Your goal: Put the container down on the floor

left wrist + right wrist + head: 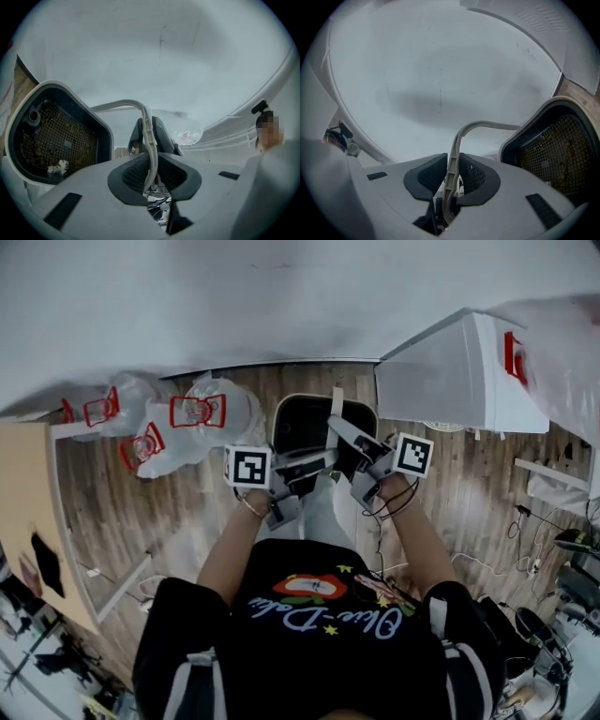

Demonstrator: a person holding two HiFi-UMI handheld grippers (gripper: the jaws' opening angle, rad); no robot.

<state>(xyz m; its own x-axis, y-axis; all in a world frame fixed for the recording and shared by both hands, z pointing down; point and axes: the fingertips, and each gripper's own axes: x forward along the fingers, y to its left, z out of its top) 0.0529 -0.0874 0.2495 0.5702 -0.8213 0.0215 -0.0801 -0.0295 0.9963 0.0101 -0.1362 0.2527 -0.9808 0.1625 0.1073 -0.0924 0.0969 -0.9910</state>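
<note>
- The container (305,423) shows mid-frame in the head view, over the wood floor (141,512); your grippers hide its near edge.
- Your left gripper (151,171) and right gripper (451,177) each pinch its pale handle (149,131).
- The red print on the plastic bags (202,413), upper left, is unreadable.

Evenly and brightly lit in the head view, with diffuse light and soft shadows throughout. Near washed out on the plain white wall (281,296), almost without detail. Slight sheen on the crumpled clear plastic bags with red print (211,418). Strong barrel distortion: brown wooden plank floor (131,521) and wall base bowed, lower corners smeared. Circular fisheye in both gripper views, black at the corners, with a cool blue-grey cast. Broad soft shadow across the wall in the right gripper view. Dim inside the white-rimmed black mesh-lined container (56,136). Slightly soft up close on the grey left gripper (150,161) and grey right gripper (451,176).
</note>
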